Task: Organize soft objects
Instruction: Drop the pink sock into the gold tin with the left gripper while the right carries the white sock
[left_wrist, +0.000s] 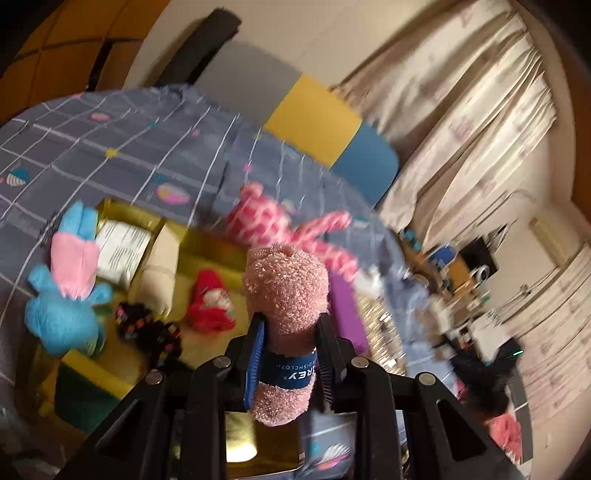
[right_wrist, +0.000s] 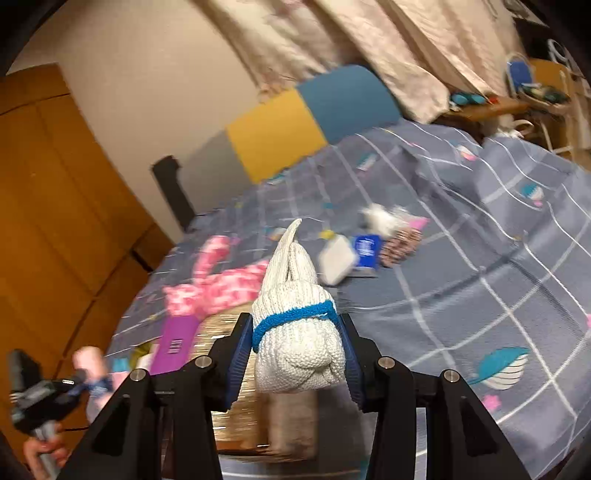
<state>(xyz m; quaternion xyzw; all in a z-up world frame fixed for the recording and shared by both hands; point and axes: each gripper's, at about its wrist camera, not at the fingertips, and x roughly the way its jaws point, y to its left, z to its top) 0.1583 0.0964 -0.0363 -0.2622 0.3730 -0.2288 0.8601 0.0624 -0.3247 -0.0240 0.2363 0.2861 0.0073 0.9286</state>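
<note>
My left gripper (left_wrist: 290, 349) is shut on a rolled pink dishcloth (left_wrist: 286, 291) with a blue paper band, held above a yellow box (left_wrist: 218, 251). Inside that box lie a red plush (left_wrist: 211, 301), a black patterned item (left_wrist: 147, 326) and a beige roll (left_wrist: 159, 275). A blue and pink plush (left_wrist: 64, 291) hangs over the box's left rim. My right gripper (right_wrist: 295, 354) is shut on a bundle of white knitted gloves (right_wrist: 295, 325) with blue trim, over the bed. The left gripper (right_wrist: 44, 398) with its pink roll shows blurred at that view's lower left.
A pink checkered plush (right_wrist: 218, 284) and a purple packet (right_wrist: 177, 339) lie on the grey grid bedspread (right_wrist: 461, 277). Farther off lie a white pad (right_wrist: 336, 258), a blue packet (right_wrist: 365, 251), a patterned cloth (right_wrist: 400, 242) and white fluff (right_wrist: 380, 218). Headboard, curtains and a cluttered desk stand behind.
</note>
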